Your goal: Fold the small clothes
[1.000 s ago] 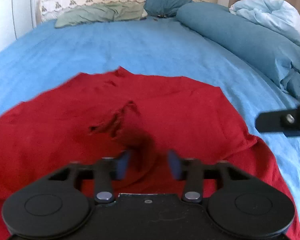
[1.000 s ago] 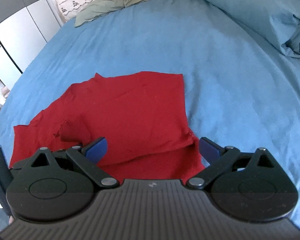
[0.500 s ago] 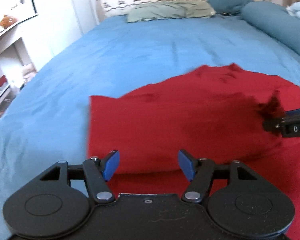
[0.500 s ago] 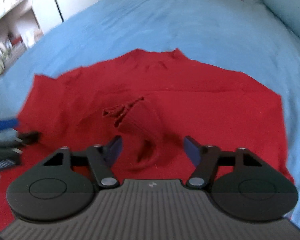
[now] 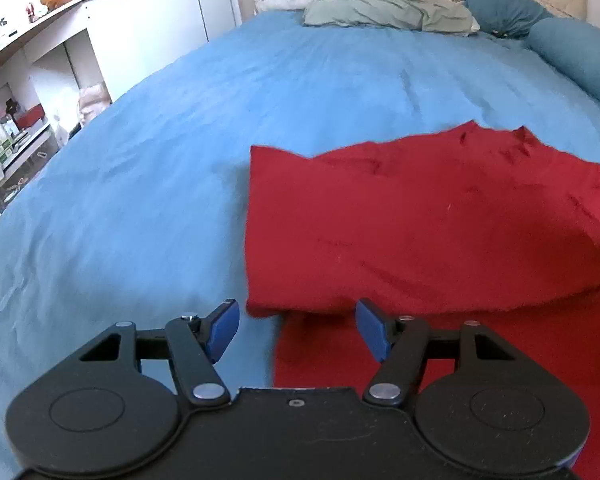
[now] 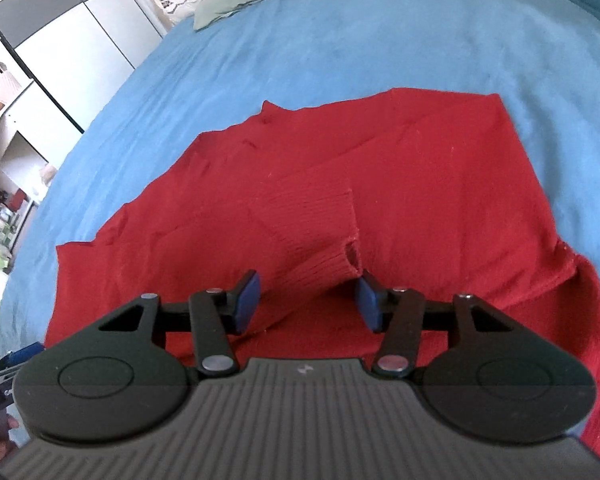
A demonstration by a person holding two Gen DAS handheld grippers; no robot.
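Note:
A red sweater [image 5: 420,232] lies partly folded on the blue bed [image 5: 160,200]. My left gripper [image 5: 298,330] is open at its left edge, with the near corner of the folded layer [image 5: 264,304] just ahead of the blue pads. In the right wrist view the same sweater [image 6: 440,168] shows a sleeve folded across it. The sleeve's ribbed cuff [image 6: 316,236] lies between the closing jaws of my right gripper [image 6: 306,304], and it does not look squeezed. The left gripper's tip [image 6: 20,356] shows at that view's lower left.
Pillows [image 5: 384,16] and a teal bolster [image 5: 576,52] lie at the head of the bed. White shelves with small items [image 5: 16,120] and a wardrobe [image 6: 60,52] stand along the left side. Bare blue sheet spreads left of and beyond the sweater.
My left gripper has swung left from the sweater's middle to its left folded edge. My right gripper has dropped onto the sleeve cuff, and its jaws have narrowed from wide open.

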